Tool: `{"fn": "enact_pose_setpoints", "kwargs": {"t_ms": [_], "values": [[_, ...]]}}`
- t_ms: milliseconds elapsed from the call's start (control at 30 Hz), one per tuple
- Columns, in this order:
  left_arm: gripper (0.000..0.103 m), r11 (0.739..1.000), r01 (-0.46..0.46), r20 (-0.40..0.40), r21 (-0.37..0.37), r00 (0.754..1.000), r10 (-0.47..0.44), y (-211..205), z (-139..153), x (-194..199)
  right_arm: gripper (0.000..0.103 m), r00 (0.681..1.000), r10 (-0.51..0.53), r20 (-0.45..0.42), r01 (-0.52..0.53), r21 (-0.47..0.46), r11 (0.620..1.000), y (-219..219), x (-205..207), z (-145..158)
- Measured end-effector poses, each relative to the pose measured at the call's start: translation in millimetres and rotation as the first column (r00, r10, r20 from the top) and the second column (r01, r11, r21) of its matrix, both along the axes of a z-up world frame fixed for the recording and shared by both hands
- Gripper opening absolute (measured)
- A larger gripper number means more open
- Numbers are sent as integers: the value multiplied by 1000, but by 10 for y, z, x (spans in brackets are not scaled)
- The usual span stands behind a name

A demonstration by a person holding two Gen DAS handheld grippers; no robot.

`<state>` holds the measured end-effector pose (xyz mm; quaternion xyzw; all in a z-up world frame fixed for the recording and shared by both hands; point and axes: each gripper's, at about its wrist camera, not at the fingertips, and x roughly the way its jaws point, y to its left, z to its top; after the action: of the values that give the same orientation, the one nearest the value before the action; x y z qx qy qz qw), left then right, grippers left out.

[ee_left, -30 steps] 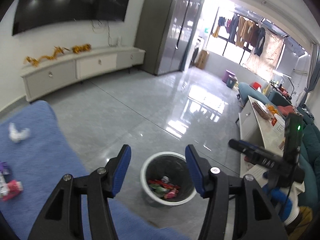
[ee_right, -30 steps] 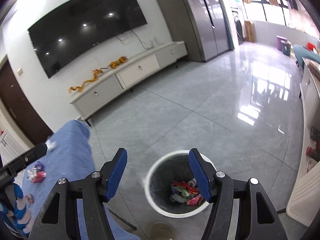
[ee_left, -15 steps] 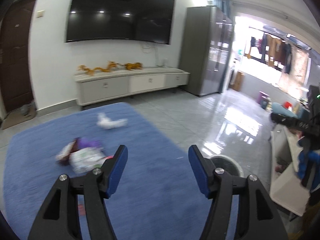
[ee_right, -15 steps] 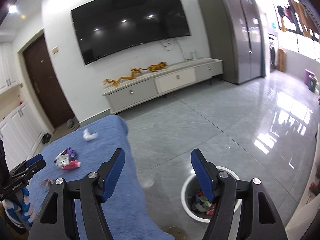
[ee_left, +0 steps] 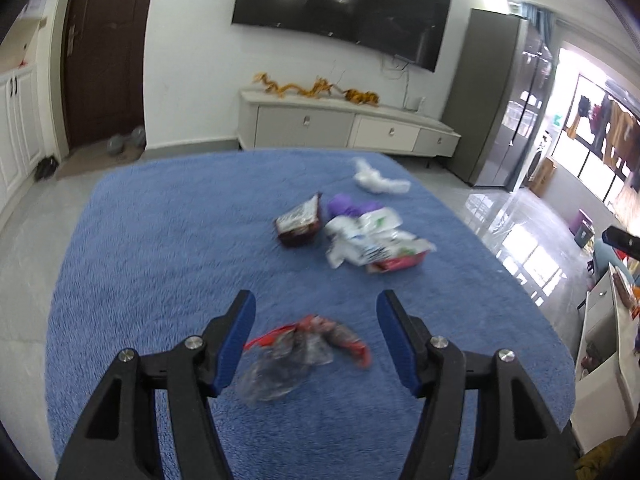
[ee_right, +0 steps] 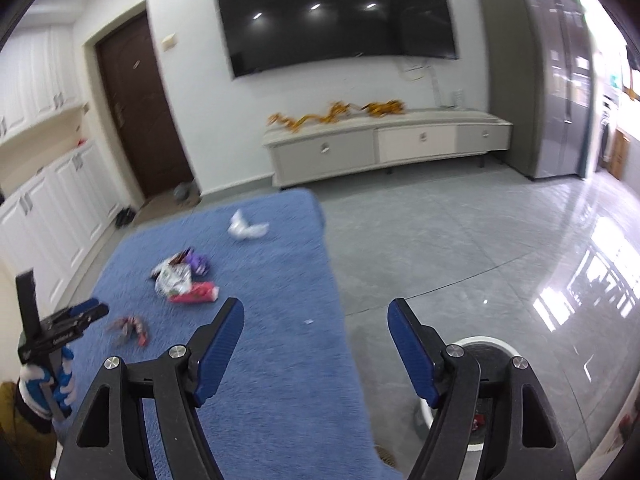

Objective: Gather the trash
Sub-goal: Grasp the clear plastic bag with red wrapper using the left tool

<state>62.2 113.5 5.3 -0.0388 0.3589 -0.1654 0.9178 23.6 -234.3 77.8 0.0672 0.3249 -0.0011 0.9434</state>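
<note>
My left gripper (ee_left: 314,338) is open and empty, hovering over a crumpled clear and red wrapper (ee_left: 304,350) that lies on the blue cloth (ee_left: 160,240). Further off lie a white and red packet (ee_left: 376,244), a dark brown packet (ee_left: 300,224), a purple scrap (ee_left: 346,206) and a white tissue (ee_left: 378,180). My right gripper (ee_right: 316,350) is open and empty above the cloth's right edge. The white trash bin (ee_right: 486,346) shows partly behind its right finger. The left gripper also shows in the right wrist view (ee_right: 80,314).
A low white TV cabinet (ee_right: 384,144) stands against the far wall under a big TV (ee_right: 336,16). A grey fridge (ee_left: 496,100) is at the right. Glossy grey floor (ee_right: 460,240) lies right of the cloth. A white side table (ee_left: 604,320) stands at the far right.
Both grippers have swung left, away from the bin and towards the blue cloth. The left one now points down at the trash on it. Both stay open.
</note>
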Motion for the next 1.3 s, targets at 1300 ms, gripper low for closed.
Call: {"fn": "enact_pose_setpoints", "kwargs": {"t_ms": [1300], "values": [[55,999,-3,-127,37,992,8,-268,-584,455,58,777,570,-268,-617,-143,774,1718,2095,-1354]]}}
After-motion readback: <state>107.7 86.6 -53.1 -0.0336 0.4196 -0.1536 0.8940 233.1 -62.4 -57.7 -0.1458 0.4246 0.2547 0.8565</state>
